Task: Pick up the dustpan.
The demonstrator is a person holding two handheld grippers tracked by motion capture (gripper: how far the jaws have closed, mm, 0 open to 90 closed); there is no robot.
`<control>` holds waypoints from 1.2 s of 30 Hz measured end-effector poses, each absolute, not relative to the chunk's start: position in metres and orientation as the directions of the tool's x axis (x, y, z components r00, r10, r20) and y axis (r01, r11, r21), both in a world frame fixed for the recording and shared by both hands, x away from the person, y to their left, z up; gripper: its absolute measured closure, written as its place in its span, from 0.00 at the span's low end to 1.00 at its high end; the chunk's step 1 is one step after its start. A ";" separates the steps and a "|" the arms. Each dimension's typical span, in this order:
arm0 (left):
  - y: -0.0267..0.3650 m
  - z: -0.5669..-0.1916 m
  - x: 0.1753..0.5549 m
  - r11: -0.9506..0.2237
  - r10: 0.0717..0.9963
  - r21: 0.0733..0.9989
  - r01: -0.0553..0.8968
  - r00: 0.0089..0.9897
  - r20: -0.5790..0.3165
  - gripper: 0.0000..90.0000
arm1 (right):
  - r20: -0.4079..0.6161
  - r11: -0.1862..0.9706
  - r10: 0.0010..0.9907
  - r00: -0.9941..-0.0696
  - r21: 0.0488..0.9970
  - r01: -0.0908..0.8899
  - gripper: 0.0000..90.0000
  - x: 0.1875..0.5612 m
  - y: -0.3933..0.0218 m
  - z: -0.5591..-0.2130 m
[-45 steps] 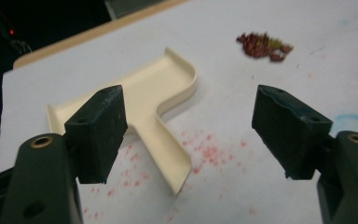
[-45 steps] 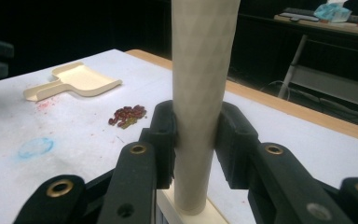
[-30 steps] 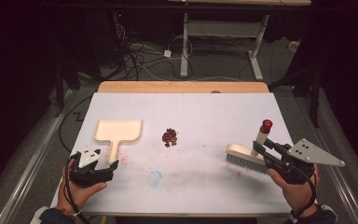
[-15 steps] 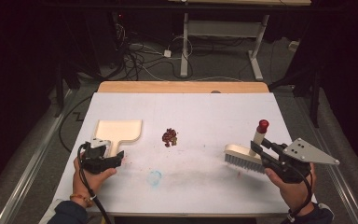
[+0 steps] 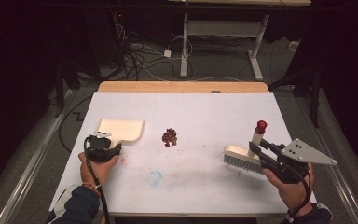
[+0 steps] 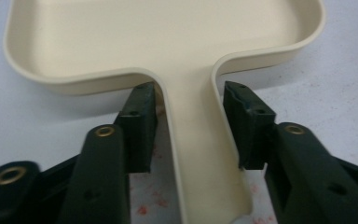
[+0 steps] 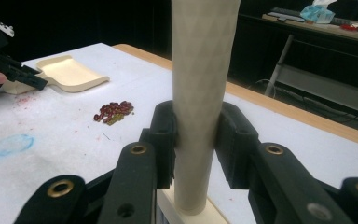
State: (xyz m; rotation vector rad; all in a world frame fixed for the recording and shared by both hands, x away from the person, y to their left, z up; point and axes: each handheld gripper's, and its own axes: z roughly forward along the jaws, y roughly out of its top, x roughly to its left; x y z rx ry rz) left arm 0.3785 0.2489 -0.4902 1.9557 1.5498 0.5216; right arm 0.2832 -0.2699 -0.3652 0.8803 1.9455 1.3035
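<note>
Near the left edge of the white table (image 5: pixel 205 107) lies the cream dustpan (image 5: pixel 121 129), handle between the left gripper (image 6: pixel 189 126) pads, which have just been closing, narrow, slight gaps remaining. Toward the right edge, right gripper (image 7: pixel 196 140) clamped on the upright brush (image 5: pixel 242 157) handle. Between them, mid-table, small bean pile (image 5: pixel 169 136).

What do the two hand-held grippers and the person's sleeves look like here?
Both hand-held grippers are black with two jaws, brass-coloured rivets at the joints and blocky ribbed pads. The left hand-held gripper trails a black cable and has a small white part on top. The right hand-held gripper carries a grey three-cornered plate with small holes. Dark sleeves; a beaded bracelet on the left wrist.
</note>
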 end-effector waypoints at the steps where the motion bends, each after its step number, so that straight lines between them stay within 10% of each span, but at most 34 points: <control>1: 0.249 -0.490 0.379 -0.159 0.967 0.655 0.739 0.250 -0.047 0.67 | -0.132 0.286 0.804 -0.580 0.941 0.183 0.78 0.283 -0.270 -0.365; 36: 0.242 -0.442 0.316 -0.432 0.851 0.599 0.674 0.525 0.023 0.71 | -0.111 0.241 0.836 -0.537 0.954 0.178 0.78 0.302 -0.274 -0.365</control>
